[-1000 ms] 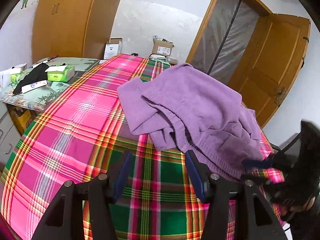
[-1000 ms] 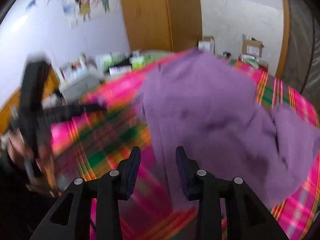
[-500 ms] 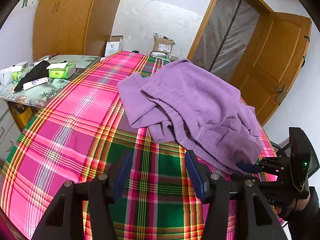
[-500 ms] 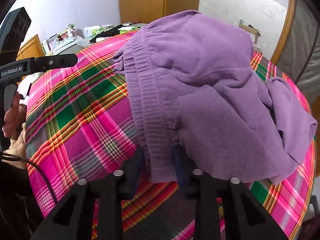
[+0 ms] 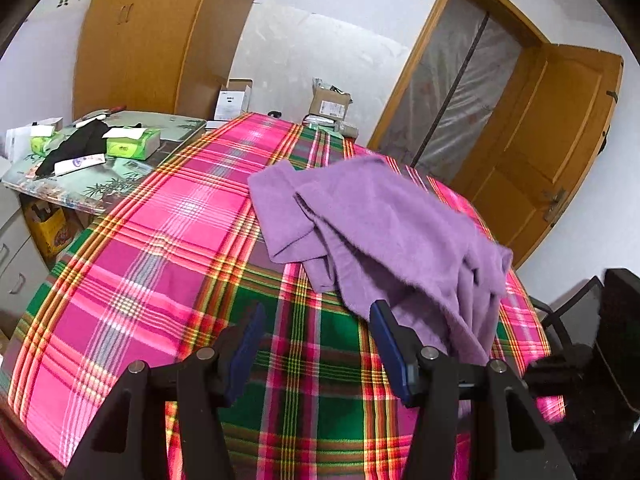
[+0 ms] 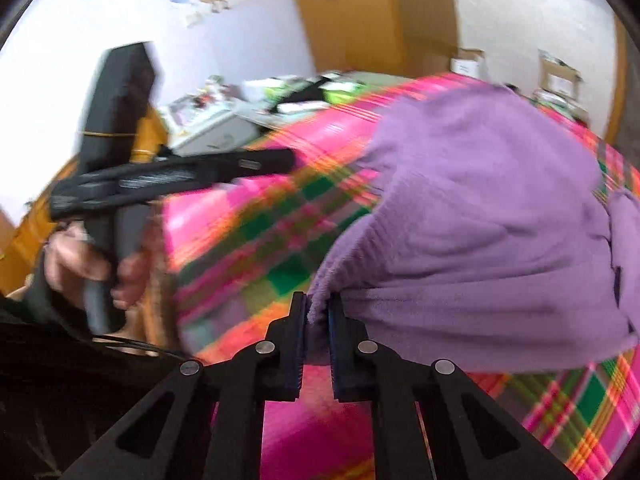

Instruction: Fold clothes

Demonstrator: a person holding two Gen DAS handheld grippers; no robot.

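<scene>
One purple garment, two grippers, one plaid-covered table.
The right gripper point(image 6: 318, 320), at bottom centre of its view, is closing its jaws on the hem of the purple garment point(image 5: 384, 232), which lies crumpled right of centre on the plaid cloth point(image 5: 160, 248). The left gripper point(image 5: 316, 344) hangs wide apart over bare cloth, holding nothing.

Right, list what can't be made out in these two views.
- Purple garment: its type; bunched in folds, both views.
- Right gripper: closing on the garment's edge; the pinched part is hidden between the fingers.
- Plaid cloth: pattern motion-blurred, right wrist view.
- Box labels: too small, left wrist view.
</scene>
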